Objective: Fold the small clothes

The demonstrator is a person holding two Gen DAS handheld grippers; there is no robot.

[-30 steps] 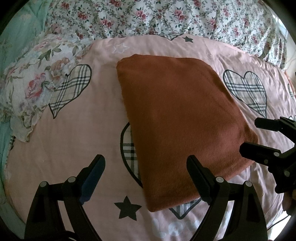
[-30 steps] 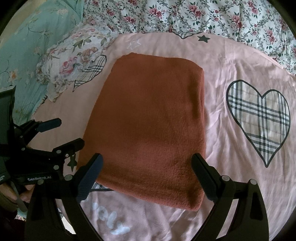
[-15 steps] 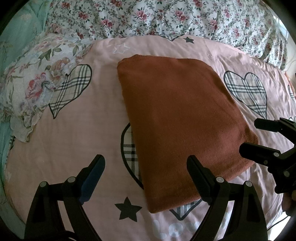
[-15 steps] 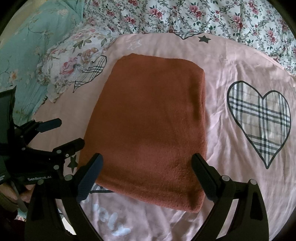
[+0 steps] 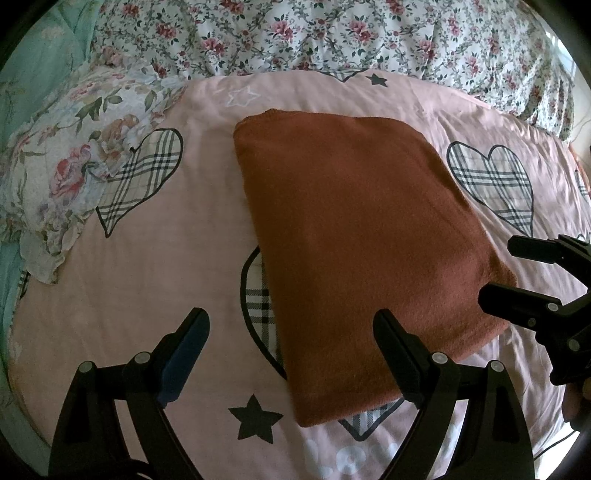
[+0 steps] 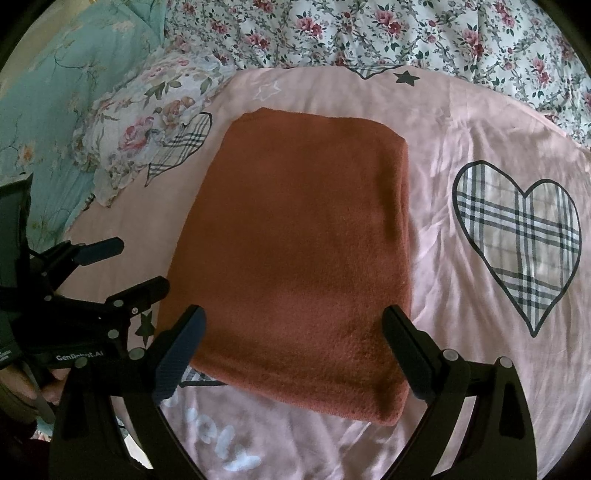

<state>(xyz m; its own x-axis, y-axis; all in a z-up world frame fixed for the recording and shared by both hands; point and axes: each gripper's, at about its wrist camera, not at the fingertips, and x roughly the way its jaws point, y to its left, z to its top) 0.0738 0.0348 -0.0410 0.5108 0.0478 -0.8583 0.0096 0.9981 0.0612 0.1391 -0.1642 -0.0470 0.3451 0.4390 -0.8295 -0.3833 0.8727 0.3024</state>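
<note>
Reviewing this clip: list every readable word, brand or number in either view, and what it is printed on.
"GenRobot.AI": white print on the body of the left gripper, seen in the right wrist view.
White lettering on the pink sheet near the rust-coloured cloth: only partly visible, ending in "ely" in the right wrist view; in the left wrist view it is too blurred and hidden to read.
No numbers or other signs visible.

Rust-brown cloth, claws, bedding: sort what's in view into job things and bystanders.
Job: folded rust-brown cloth; left claw, open; right claw, open.

Bystanders: pink heart-print sheet; floral pillow; small-rose floral quilt; teal bedding.
</note>
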